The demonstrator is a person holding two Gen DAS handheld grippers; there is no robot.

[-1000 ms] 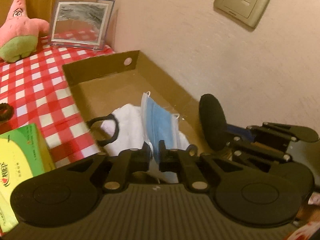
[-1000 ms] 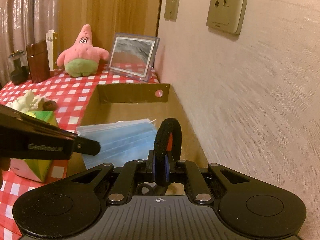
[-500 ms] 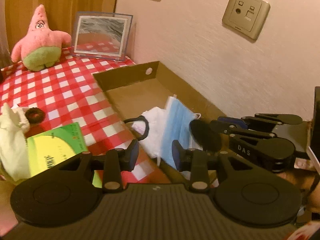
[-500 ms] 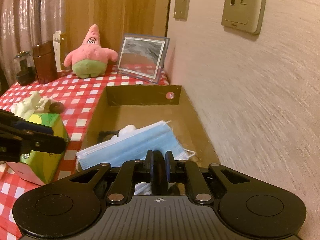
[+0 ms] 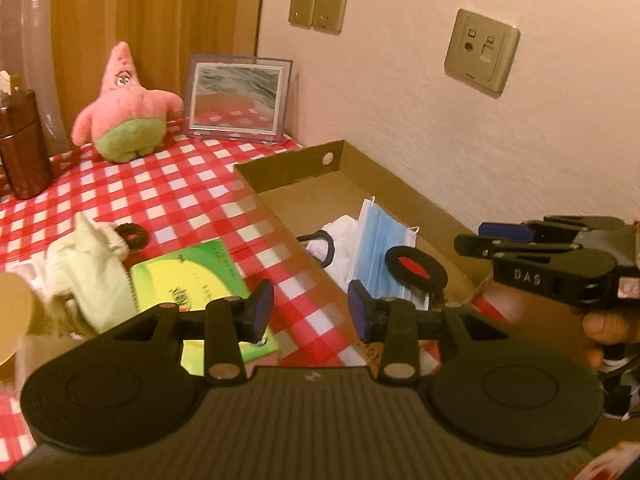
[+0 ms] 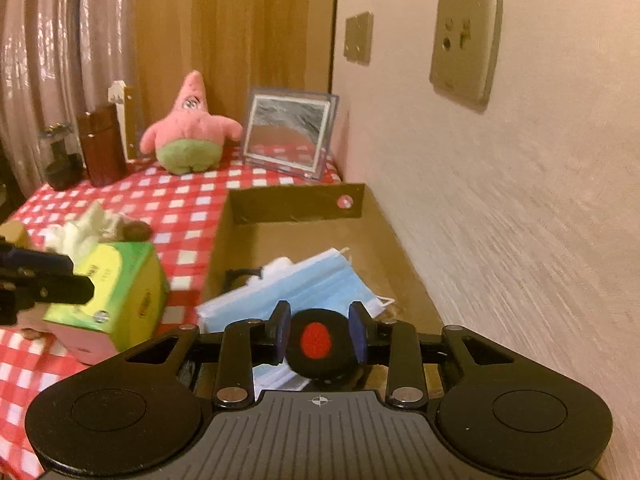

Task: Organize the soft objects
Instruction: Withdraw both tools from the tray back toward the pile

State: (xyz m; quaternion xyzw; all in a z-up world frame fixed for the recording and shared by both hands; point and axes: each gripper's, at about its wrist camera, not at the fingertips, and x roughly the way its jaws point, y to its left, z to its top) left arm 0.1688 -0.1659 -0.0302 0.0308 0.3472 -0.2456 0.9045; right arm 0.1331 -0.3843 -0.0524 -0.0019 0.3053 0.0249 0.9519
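Note:
A cardboard box [image 5: 288, 172] [image 6: 296, 208] stands against the wall. In it lie a blue face mask [image 5: 380, 248] [image 6: 304, 284], a white cloth [image 5: 340, 232] and a black round puff with a red centre [image 5: 416, 266] [image 6: 316, 340]. The puff rests flat on the mask. My right gripper [image 6: 318, 332] [image 5: 476, 238] hovers over it with jaws opening; the puff shows between the fingers, but the pads do not press on it. My left gripper [image 5: 310, 312] [image 6: 76, 276] hangs above the checked cloth left of the box, jaws opening, nothing between them.
A green tissue box [image 5: 192, 280] [image 6: 116, 292], a pale crumpled cloth [image 5: 88, 264] and a dark hair tie [image 5: 132, 236] lie left of the box. Behind stand a pink starfish plush [image 5: 124, 120] [image 6: 188, 136], a framed mirror [image 5: 238, 98] and a brown canister [image 5: 22, 140].
My left gripper let go of the blue mask, opened and drew back up and to the left. My right gripper opened and the black puff dropped flat onto the mask.

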